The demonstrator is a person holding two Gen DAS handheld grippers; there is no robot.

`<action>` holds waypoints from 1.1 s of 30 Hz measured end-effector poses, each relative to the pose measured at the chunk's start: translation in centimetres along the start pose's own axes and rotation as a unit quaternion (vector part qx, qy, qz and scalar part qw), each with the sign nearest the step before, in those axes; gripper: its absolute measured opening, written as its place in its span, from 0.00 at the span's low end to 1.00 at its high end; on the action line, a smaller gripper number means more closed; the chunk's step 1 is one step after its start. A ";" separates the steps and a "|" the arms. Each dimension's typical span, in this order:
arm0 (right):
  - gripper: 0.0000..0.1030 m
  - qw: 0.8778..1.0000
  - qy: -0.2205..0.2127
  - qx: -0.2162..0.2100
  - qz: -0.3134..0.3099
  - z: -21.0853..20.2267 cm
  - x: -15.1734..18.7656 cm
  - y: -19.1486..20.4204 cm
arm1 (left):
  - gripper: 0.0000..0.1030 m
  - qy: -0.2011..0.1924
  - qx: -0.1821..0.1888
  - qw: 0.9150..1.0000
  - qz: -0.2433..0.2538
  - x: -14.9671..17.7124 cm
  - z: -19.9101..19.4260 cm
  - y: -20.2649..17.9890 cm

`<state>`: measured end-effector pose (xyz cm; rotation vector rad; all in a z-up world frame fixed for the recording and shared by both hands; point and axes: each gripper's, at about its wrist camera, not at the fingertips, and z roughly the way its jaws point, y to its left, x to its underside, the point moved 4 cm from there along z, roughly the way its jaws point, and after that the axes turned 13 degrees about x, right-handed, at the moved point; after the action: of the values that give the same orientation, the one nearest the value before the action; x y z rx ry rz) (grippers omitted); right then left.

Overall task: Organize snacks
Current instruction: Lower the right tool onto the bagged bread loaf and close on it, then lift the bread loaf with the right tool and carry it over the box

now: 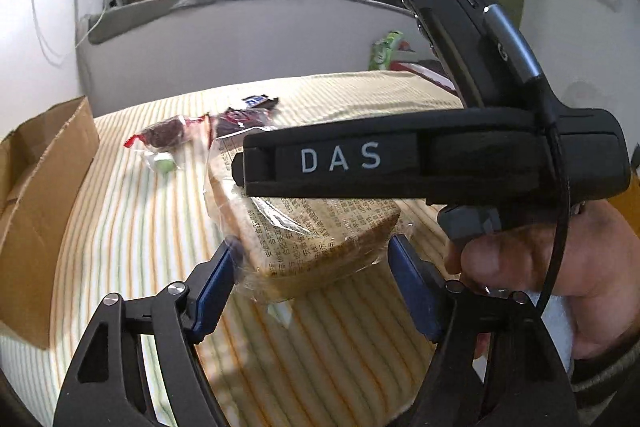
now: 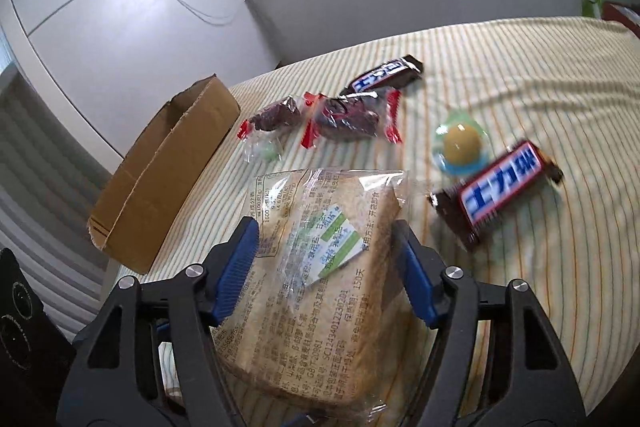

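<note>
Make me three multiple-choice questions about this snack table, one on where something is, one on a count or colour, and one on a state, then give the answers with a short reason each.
1. Seen from the right wrist camera, where does the cardboard box stand?
A. at the table's left edge
B. on top of the bread
C. beside the jelly cup

2. How many bars in brown wrappers with blue and white lettering lie on the striped tablecloth?
A. one
B. two
C. four

3. What state is the packaged bread in?
A. unwrapped and sliced apart
B. sealed in clear printed plastic, between the right gripper fingers
C. lying inside the box

Answers:
1 A: the box sits left of all the snacks, at the cloth's edge.
2 B: one far bar and one near bar.
3 B: the blue pads flank the wrapped slice on both sides.
</note>
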<state>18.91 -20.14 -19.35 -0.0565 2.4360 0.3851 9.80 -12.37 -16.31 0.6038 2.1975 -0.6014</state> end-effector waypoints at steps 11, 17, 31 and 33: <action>0.68 0.999 -0.040 -0.007 -0.002 -3.9 -0.5 1.0 | 0.73 -0.018 -0.006 0.999 0.035 -2.1 -1.5 -0.3; 0.68 0.998 -0.054 -0.008 -0.007 -5.1 -1.0 1.9 | 0.73 -0.026 -0.011 0.999 0.045 -1.7 -2.8 -1.4; 0.68 0.987 -0.139 -0.014 -0.079 -12.1 -6.2 10.7 | 0.73 -0.118 -0.040 0.989 0.084 -6.6 -10.8 -0.4; 0.68 0.987 -0.136 -0.014 -0.085 -11.8 -6.1 11.7 | 0.73 -0.124 -0.042 0.988 0.079 -6.3 -11.6 0.2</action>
<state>14.86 -12.72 -3.78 -0.2092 2.1383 0.3268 7.32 -6.79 -4.63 0.6166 1.9117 -0.4721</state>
